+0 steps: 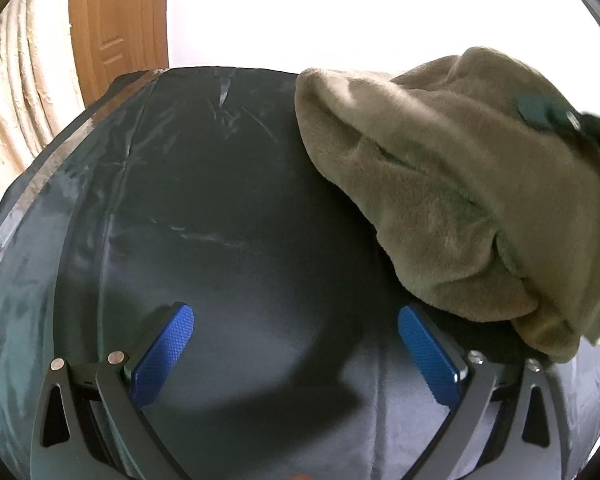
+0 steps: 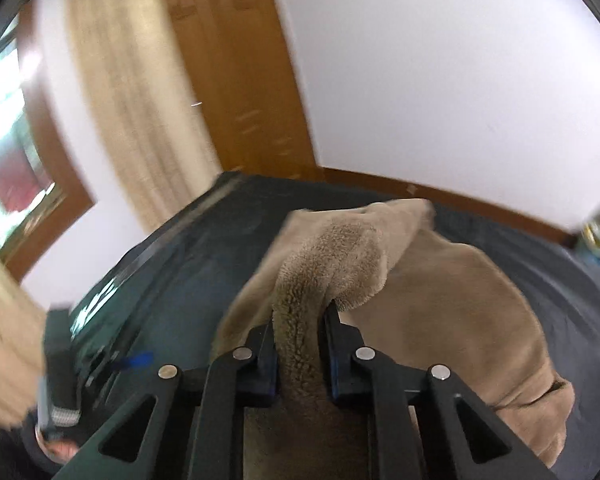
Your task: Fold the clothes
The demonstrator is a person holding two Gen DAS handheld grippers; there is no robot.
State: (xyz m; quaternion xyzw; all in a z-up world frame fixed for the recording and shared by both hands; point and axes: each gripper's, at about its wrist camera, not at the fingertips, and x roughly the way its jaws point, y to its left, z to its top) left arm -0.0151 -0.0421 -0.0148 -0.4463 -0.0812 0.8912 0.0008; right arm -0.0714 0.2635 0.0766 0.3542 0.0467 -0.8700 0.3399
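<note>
Folding looks barely begun: the right gripper (image 2: 300, 332) pinches a fold of the bunched fleece garment (image 1: 460, 200); the left gripper (image 1: 296, 344) gapes empty.

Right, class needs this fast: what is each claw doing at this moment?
Left claw: open, holding nothing, above the dark table cover.
Right claw: closed on a fold of the tan fleece garment.

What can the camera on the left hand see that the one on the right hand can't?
Only the left wrist view shows the left gripper, jaws wide open over the bare dark cover. Only the right wrist view shows the right gripper pinching a fuzzy fold, plus a window. Both show the beige fleece garment, the cover and a wooden door.
</note>
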